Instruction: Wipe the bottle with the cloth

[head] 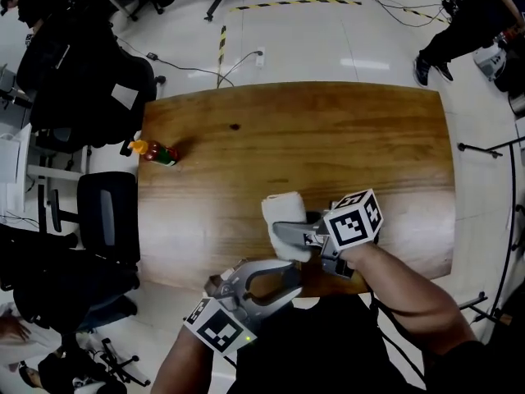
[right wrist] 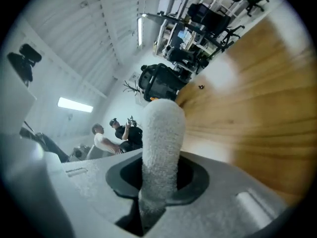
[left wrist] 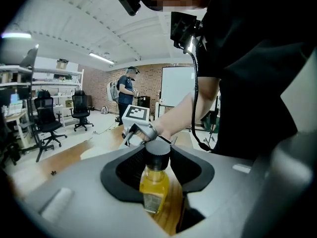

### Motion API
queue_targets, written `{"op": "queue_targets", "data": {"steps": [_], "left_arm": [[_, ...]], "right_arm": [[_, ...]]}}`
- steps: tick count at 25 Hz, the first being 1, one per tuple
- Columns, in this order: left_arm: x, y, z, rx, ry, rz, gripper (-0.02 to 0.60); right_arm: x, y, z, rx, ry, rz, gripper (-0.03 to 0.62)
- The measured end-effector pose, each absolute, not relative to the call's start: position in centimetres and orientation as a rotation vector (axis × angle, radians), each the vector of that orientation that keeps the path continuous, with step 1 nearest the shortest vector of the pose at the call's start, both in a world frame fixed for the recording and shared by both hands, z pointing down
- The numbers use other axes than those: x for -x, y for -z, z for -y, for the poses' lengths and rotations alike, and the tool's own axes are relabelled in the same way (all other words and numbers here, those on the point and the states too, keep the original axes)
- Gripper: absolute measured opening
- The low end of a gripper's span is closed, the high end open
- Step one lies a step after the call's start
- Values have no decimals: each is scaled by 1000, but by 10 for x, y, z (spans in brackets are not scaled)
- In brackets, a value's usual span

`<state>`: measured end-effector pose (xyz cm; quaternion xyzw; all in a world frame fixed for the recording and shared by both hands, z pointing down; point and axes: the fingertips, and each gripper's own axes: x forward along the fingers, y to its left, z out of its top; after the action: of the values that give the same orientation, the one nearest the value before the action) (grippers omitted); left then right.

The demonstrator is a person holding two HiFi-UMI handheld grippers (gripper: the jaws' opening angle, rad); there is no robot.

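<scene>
In the left gripper view a small bottle [left wrist: 154,182] of yellow liquid with a black cap stands upright between the jaws of my left gripper [left wrist: 157,175], which is shut on it. In the head view that gripper [head: 258,275] hangs at the near edge of the wooden table [head: 369,138], and the bottle is mostly hidden inside it. My right gripper [head: 287,235] is shut on a folded white cloth [head: 283,210] just beyond and to the right of the left one. In the right gripper view the cloth [right wrist: 161,143] sticks up as a thick roll out of the gripper [right wrist: 158,182].
A small sauce bottle [head: 156,151] with an orange cap lies near the table's far left edge. Black office chairs [head: 107,212] stand to the left of the table. Cables run across the floor beyond it, and people stand in the background.
</scene>
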<state>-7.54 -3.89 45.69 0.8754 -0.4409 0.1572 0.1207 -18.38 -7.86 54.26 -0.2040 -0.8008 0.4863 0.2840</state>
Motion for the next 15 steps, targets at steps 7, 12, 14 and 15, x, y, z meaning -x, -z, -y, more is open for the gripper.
{"op": "queue_targets", "data": {"steps": [7,12,14,15], "left_arm": [[77,-456,39,-2552,-428,1311,169],[79,-457,39,-2551,-424,1321,169],[80,-457,40,-2545,-423,1337,169],[80,-457,41,-2540,-422,1348,169]], "right_arm": [[182,-583,67,580,-949,2244,74],[184,-613,65,553,-611,2296,74],[185,-622,66,508,-458,2300,74],[185,-625,67,486,-390,2301,74]]}}
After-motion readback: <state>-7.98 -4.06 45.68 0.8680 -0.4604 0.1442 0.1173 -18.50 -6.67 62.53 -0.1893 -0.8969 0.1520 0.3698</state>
